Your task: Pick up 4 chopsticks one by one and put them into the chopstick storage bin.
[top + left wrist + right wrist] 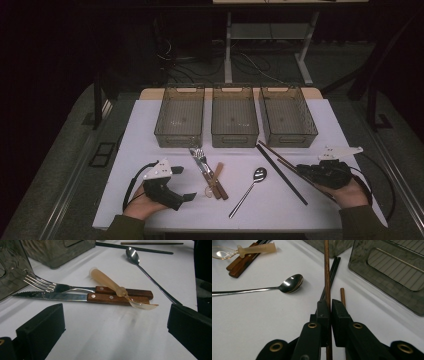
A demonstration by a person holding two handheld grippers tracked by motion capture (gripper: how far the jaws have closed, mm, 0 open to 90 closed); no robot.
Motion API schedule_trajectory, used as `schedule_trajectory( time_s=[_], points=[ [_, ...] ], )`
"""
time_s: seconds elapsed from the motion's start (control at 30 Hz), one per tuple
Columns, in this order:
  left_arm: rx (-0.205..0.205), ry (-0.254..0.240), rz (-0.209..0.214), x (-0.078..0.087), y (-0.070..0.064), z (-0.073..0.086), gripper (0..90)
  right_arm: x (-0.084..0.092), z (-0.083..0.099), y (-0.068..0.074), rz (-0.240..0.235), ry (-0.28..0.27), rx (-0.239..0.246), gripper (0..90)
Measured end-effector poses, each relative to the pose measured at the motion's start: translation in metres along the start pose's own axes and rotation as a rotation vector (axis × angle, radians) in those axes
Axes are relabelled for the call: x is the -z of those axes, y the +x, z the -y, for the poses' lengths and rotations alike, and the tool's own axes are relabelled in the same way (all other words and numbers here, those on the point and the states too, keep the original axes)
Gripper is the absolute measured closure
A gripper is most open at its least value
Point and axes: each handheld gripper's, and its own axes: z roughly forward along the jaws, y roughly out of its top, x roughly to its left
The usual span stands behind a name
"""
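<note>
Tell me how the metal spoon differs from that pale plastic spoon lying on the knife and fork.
The metal spoon is shiny steel with a long thin handle; the plastic spoon is see-through amber with a short thick handle. The metal spoon lies alone, flat on the white table; the plastic spoon rests across the wooden handles of the knife and fork. Neither is held.

The high view is dim: the white bench (280,200) is lit from above while the room around it sinks into near black. Both gripper views are brighter, with soft shadows. Glare sits on the metal spoon (291,284) bowl. The nearest black jaws are slightly out of focus.
</note>
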Motion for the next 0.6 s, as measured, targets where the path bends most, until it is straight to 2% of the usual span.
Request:
schedule_trajectory(
  time_s=[0.13, 0.23, 0.43, 0.6],
  points=[
    [-0.001, 0.0, -0.002, 0.0, 0.0, 0.0, 0.4, -0.004, -0.004, 0.002, -0.011, -0.002, 0.004, 84.8],
    [0.012, -0.009, -0.003, 0.0, 0.0, 0.001, 0.4, -0.007, -0.01, 0.004, -0.017, -0.01, 0.012, 84.8],
    [0.022, -0.022, -0.003, 0.001, 0.003, 0.001, 0.4, -0.015, -0.022, 0.007, -0.043, -0.035, 0.004, 84.8],
    [0.017, -0.019, 0.003, 0.0, 0.003, 0.001, 0.4, -0.022, -0.029, 0.01, -0.062, -0.036, 0.015, 84.8]
  ],
)
